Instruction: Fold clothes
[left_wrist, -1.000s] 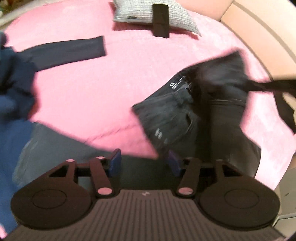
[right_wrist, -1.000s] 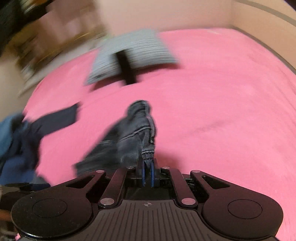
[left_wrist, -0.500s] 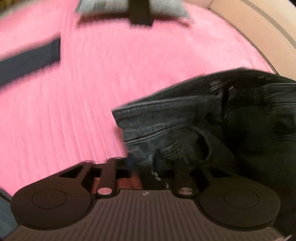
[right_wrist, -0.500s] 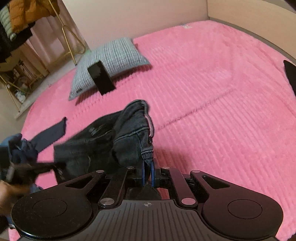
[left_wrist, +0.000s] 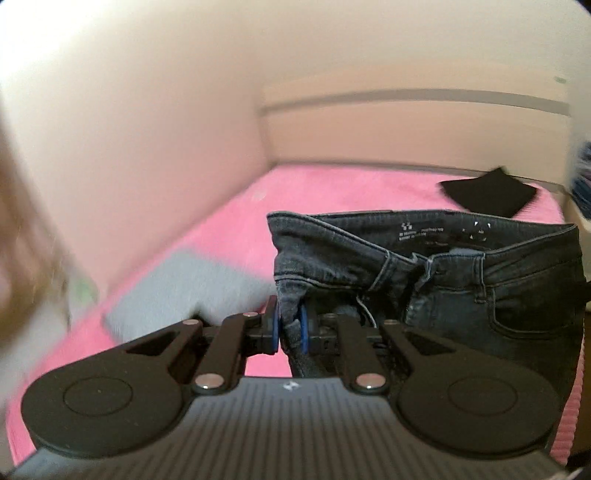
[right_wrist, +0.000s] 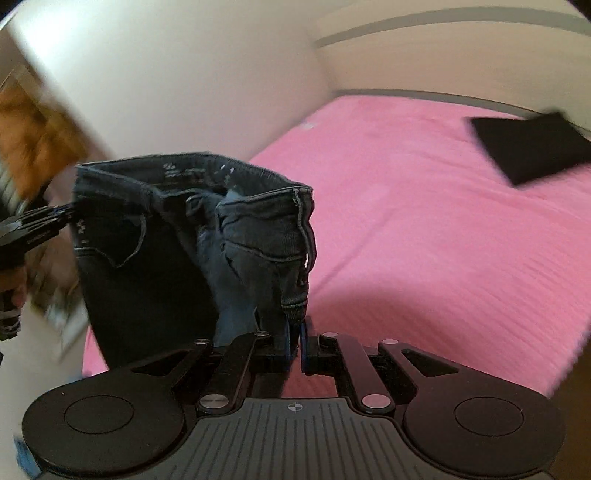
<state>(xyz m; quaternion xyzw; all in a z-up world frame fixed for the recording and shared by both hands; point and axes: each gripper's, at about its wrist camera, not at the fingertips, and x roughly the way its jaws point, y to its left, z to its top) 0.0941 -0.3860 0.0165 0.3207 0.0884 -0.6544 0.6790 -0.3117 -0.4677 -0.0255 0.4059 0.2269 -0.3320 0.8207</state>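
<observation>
Nearest to the left wrist camera, the left gripper (left_wrist: 287, 326) now pinches one end of the waistband of the dark jeans (left_wrist: 461, 280); a second ago its jaws were spread and empty, just in front of the jeans, which lay on the bed. In the right wrist view, the right gripper (right_wrist: 294, 341) keeps its jaws pressed on the other end of the waistband, as it did before. Between the two grippers the jeans hang in the air, waistband up and stretched, and the legs drop down out of view. So the garment is lifted off the pink bed cover (right_wrist: 443, 221) and held at both corners, probably ready to be shaken straight and laid flat for folding. Further away a grey pillow (left_wrist: 192, 284) lies blurred, and at the far edge a folded black cloth (right_wrist: 528, 147) rests on the cover.
</observation>
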